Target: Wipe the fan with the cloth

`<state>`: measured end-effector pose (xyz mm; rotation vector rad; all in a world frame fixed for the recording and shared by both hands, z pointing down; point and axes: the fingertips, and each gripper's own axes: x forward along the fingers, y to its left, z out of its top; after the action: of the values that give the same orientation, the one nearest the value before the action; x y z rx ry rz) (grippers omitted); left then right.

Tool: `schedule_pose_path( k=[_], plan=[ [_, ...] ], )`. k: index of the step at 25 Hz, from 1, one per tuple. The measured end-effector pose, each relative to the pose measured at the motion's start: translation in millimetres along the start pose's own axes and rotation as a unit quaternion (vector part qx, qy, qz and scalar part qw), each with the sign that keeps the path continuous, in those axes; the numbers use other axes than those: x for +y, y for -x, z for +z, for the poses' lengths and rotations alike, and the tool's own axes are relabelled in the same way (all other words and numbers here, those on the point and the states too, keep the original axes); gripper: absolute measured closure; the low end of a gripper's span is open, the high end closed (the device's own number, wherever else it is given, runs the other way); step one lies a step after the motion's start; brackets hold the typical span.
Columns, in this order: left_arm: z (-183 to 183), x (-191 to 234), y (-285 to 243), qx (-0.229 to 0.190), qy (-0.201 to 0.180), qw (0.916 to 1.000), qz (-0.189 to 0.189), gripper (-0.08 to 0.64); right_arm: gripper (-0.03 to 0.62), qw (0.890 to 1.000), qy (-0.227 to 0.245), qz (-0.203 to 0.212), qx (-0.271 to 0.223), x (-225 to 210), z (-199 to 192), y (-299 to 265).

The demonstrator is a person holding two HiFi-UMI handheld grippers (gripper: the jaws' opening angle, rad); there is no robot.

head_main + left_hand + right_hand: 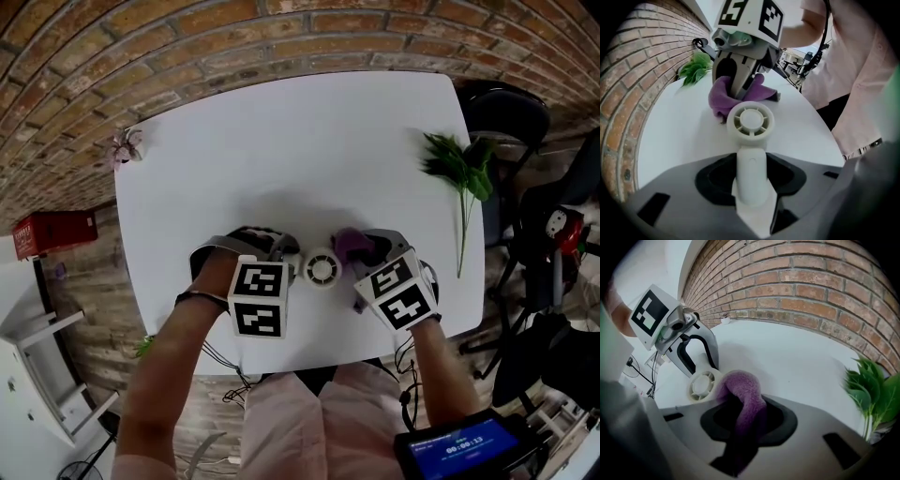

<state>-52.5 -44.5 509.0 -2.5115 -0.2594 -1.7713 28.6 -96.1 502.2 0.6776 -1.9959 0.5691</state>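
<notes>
left gripper is clamped on the handle of the small white fan, at the near middle of the white table. right gripper pinches the purple cloth. the cloth's bunched end touches the rim of the fan's round head.

Pale pink shirt at the centre, and out past its left side a thin dark wristband rings the wrist behind the left gripper. That gripper is a smooth grey shell with black-lined jaw pockets, topped by a white cube printed with bold black squares. Past the shirt's right side, the right gripper shows the same grey body and its own black-and-white marker cube, with thin black cables looping down from it toward the shirt.
</notes>
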Motion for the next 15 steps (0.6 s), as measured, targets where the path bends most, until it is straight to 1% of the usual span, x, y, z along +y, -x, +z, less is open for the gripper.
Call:
schedule_pose_path(
  k=[3, 5, 6, 7, 8, 12, 15],
  plan=[
    [2.5, -1.1, -0.8, 0.012, -0.031, 0.9995, 0.000, 0.367, 0.509, 1.000, 0.009, 0.006, -0.004, 0.1, 4.5, -2.4],
    [3.5, 1.0, -0.1, 0.015, -0.040, 0.9990, 0.013, 0.362, 0.509, 1.000, 0.012, 0.012, -0.007, -1.0, 7.1, -2.3],
    [2.6, 2.8, 1.0, 0.016, -0.039, 0.9989, 0.022, 0.338, 0.509, 1.000, 0.013, 0.014, -0.010, -2.4, 8.8, -1.2],
    [0.5, 4.3, 2.9, 0.018, -0.035, 0.9988, 0.028, 0.274, 0.508, 1.000, 0.015, 0.014, -0.013, -4.2, 10.9, 0.5],
    [-2.3, 5.5, 5.8, 0.021, -0.030, 0.9988, 0.032, 0.225, 0.508, 1.000, 0.019, 0.013, -0.017, -6.2, 13.5, 3.0],
    [-10.4, 11.3, 22.4, 0.019, -0.005, 0.9986, 0.050, 0.217, 0.508, 0.998, 0.045, 0.013, -0.029, -14.3, 25.6, 15.3],
    [-13.8, 8.3, 20.5, 0.021, 0.002, 0.9990, 0.040, 0.218, 0.508, 0.996, 0.075, 0.018, -0.034, -18.9, 34.7, 20.4]
  ],
)
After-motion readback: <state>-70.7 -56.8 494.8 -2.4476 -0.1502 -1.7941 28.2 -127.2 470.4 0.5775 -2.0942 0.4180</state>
